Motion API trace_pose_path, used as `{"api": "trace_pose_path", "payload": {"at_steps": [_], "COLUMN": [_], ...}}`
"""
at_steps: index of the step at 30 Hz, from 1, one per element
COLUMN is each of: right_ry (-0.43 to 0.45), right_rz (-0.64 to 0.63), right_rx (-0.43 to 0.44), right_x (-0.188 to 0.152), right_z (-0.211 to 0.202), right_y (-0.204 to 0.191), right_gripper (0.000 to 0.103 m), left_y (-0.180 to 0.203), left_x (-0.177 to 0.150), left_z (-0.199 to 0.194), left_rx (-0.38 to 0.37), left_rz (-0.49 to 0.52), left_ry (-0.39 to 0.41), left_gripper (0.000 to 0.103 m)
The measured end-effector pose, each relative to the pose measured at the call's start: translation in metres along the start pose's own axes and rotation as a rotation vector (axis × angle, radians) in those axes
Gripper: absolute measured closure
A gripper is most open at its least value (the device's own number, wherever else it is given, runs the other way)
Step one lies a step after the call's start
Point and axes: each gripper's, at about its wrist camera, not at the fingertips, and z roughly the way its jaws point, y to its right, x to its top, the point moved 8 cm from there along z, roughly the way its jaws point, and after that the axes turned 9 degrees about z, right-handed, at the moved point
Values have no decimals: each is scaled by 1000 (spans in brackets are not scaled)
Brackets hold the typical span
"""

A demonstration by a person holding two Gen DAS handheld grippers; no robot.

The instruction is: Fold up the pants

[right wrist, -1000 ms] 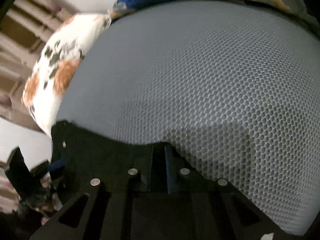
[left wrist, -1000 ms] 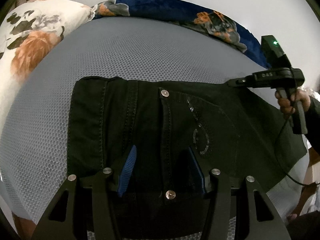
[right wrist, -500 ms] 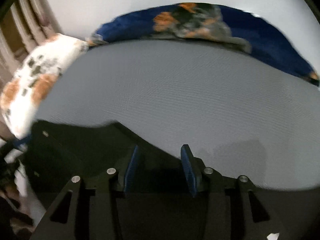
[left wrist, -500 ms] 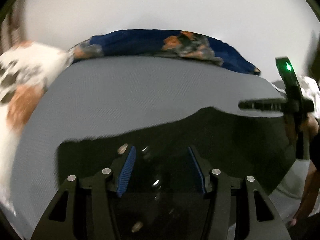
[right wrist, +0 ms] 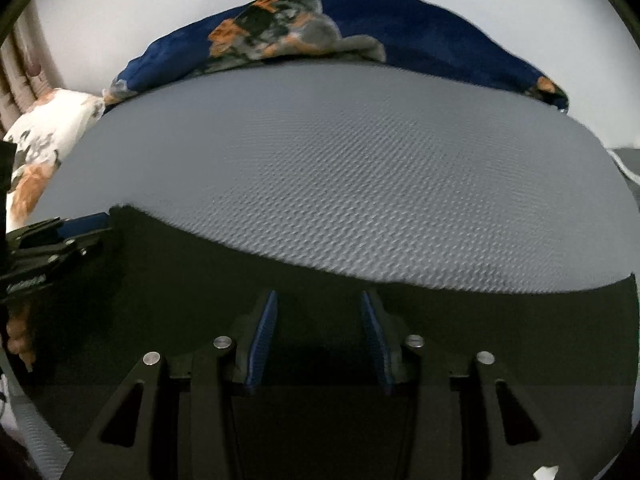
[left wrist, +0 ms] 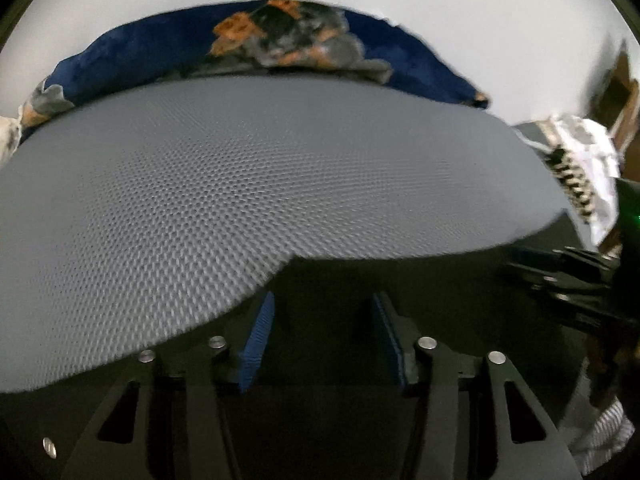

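Grey honeycomb-mesh mattress cover (left wrist: pixel 248 184) is filling most of both wrist views, running back to a blue floral blanket (right wrist: pixel 360 36) bunched along the wall and a white floral pillow (right wrist: pixel 36 152) at the far left. Black pants (right wrist: pixel 320 280) are lying across the near edge of the mattress, spreading as one dark sheet beneath both tools, their far edge curving raggedly over the mesh.

Left gripper (left wrist: pixel 322 340) is pointing steeply down at the cloth, its blue pads standing moderately apart and closing, with fabric lying under the gap; whether any is pinched cannot be told. Right gripper (right wrist: pixel 318 336) is doing likewise off to its side, jaws at a middling width and narrowing over the dark cloth, nothing visibly gripped.

Risks from here appear to be mostly of grip and symmetry. Closing jaws are likely catching only the top layer, so the underside would be trailing and bunching. Black pads-on-black fabric is hiding where the hem lies, inviting an off-edge pinch. Uneven pulls by the two hands would be skewing the fold line, and dragging across the textured mesh could be snagging the cloth.
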Motion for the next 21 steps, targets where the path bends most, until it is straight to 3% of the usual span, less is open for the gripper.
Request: {"api": "trace_pose_path", "payload": {"at_steps": [5,10,21], "right_ry": [16,13,30], "right_rz": [8,13,64], "right_rx": [-2,17,114], "right_x": [5,8,11], "right_z": [5,5,-26], "right_y": [12,13,41], "right_gripper": [65,64,60], "left_y": [-10,-5,8], "left_x": [8,8,-11], "left_z": [14,14,-31], "left_rx": [36,82,81], "left_rz": [-34,17,-34], "left_ry": [-12,-10,-1], "left_gripper": [54,54,52]}}
